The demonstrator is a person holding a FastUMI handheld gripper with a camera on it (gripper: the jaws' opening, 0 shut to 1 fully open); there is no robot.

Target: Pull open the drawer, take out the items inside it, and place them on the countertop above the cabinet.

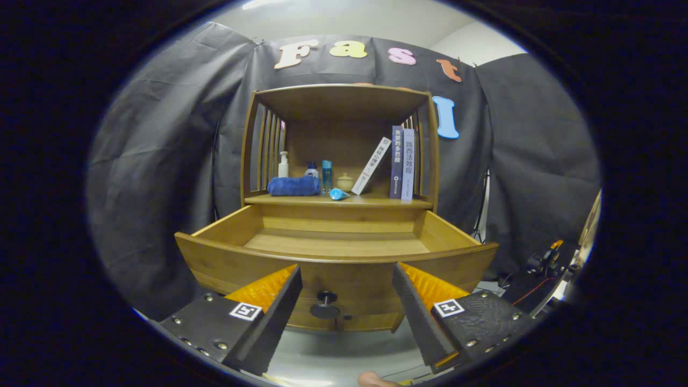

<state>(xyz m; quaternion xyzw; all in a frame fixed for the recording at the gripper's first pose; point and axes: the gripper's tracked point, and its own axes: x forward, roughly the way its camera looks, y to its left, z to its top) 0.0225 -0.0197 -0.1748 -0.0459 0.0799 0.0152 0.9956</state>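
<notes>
Looking along the tool [346, 301] at the lower centre of the frame: its two fingers stand wide apart with nothing between them but air, holding nothing. The finger bases are cut off at the bottom of the frame.

Left to right on the desk [376, 201] above the cabinet, at frame centre: a rolled blue towel [293, 186] lies at the left end. Behind it stands a white pump bottle [282, 164], lower half hidden by the towel. Next, a small bottle with a dark blue cap [312, 170], also partly hidden by the towel. Then a slim teal bottle [327, 174], upright. A small blue cone-shaped item [338, 194] lies near the front edge of the desk; what it is, hard to make out. Just behind it, a small cream lidded jar [345, 181]. Right of that, a white book [371, 165] leans to the right toward two upright books [402, 163] standing against the slatted right side.

Drawer [333, 263], below the desk, is pulled out toward the tool. Its floor shows bare wood where visible; the nearest strip of the inside is hidden behind the front panel. A dark round knob [325, 309] sits on the drawer front, between the fingers and just ahead of them, not touched.

Bottom centre: a rounded bit of a person's hand or finger [373, 379], mostly cut off.
</notes>
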